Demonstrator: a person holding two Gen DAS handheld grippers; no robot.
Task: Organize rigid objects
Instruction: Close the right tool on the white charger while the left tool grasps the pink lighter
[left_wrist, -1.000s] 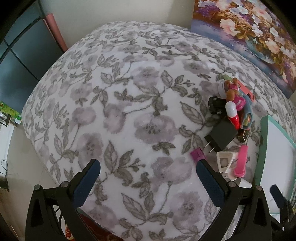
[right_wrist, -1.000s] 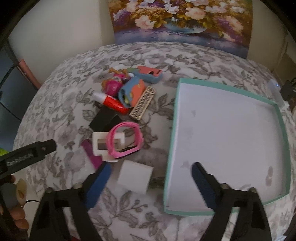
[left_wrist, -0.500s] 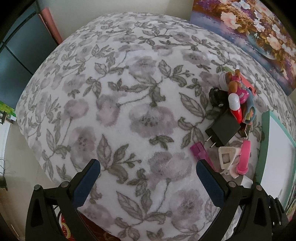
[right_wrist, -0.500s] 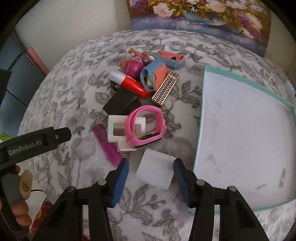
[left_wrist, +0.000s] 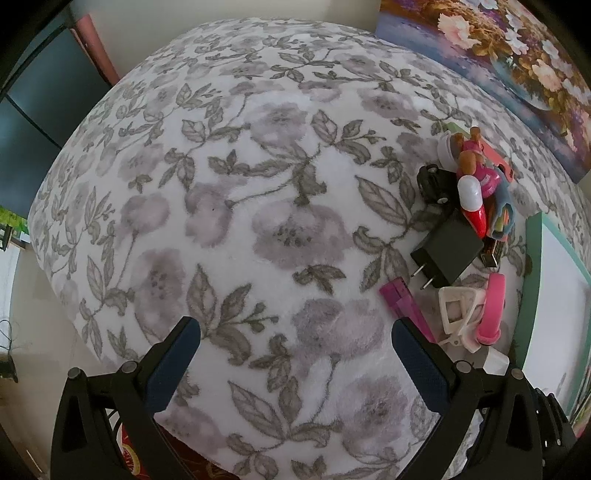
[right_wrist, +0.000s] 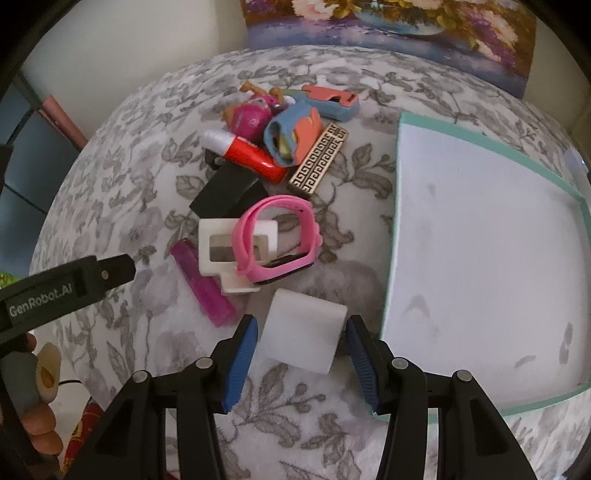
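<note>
A white block (right_wrist: 303, 332) lies on the floral cloth just left of the teal-rimmed white tray (right_wrist: 400, 221). My right gripper (right_wrist: 301, 320) points down over the block, its blue pads closed against the block's two sides. Beyond it sits a pile: a pink watch band (right_wrist: 280, 236) on a white frame (right_wrist: 221, 247), a magenta lighter (right_wrist: 203, 284), a black charger (right_wrist: 225, 192), a red-and-white tube (right_wrist: 247, 155), a patterned bar (right_wrist: 319, 158) and small toys (right_wrist: 291, 136). My left gripper (left_wrist: 295, 325) stands open over bare cloth, left of the pile (left_wrist: 465, 236).
A flower painting (right_wrist: 388, 33) leans against the wall behind the table. The cloth's front and left edges drop away close to both grippers. A dark cabinet (left_wrist: 29, 122) stands at the far left. A person's hand (right_wrist: 37, 424) holds the left gripper's handle.
The right gripper's jaws came in from wide apart to close on the white block while it sank slightly toward it. The left gripper stayed open and hardly moved.
</note>
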